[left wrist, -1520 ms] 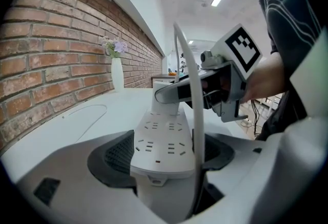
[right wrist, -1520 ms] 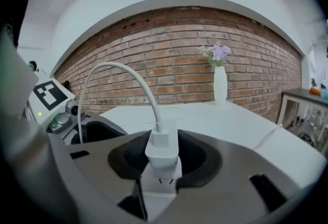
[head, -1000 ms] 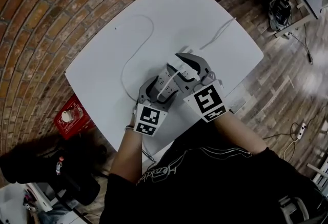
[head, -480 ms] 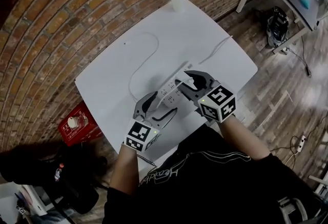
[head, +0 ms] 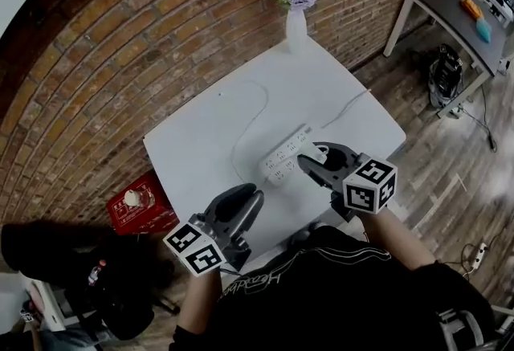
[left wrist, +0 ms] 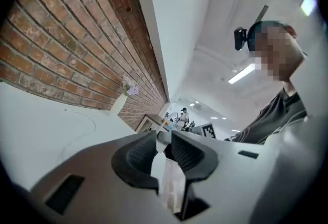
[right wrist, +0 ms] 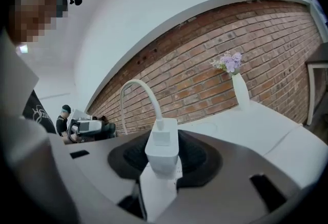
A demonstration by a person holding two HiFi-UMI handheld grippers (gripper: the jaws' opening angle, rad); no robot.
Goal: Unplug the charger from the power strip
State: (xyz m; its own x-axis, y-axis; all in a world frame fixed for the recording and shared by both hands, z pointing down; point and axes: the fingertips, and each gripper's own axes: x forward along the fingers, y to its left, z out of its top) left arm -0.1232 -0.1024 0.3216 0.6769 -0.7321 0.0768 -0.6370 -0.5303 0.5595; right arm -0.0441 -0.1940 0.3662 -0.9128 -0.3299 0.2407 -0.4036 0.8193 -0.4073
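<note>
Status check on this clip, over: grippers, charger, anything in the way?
Left gripper empty, jaws just closing in. Right gripper shut on the white block charger, apparently out of the long white power strip. Nothing in the way.

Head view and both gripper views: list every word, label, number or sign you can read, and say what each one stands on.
No text here can be read.
Black shirt: pale script lettering on the chest, too small and bent to read.
Marker cubes: black-and-white square patterns, no words.
Charger and power strip: no print visible.
</note>
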